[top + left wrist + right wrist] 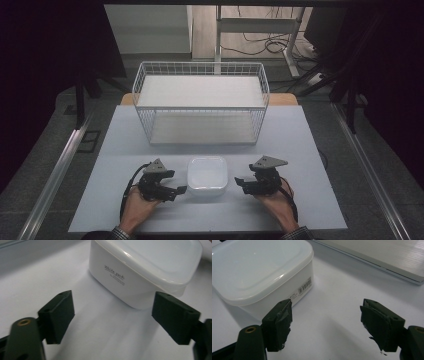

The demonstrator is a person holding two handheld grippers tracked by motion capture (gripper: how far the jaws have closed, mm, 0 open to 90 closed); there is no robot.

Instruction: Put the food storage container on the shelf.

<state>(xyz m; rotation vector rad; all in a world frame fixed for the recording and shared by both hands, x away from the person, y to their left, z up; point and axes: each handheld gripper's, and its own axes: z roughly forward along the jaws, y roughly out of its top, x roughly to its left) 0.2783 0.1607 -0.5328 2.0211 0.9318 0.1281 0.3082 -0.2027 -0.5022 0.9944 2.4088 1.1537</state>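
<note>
White lidded container (207,175) sits on the table (310,150) between my two grippers, in front of the wire basket (200,102). I can't read its small label print, and each gripper view crops it. My left gripper (181,190) rests just beside its left side, jaws spread; my right gripper (239,182) lies near its right, jaws also spread, pads frayed.

- High view is dim, with black surroundings at 9 and 3 o'clock; only the table (210,145) is moderately lit.
- Soft glare streaks the container lid (160,257) toward 12 o'clock.
- Near jaws look blurred; shadows are faint.
</note>
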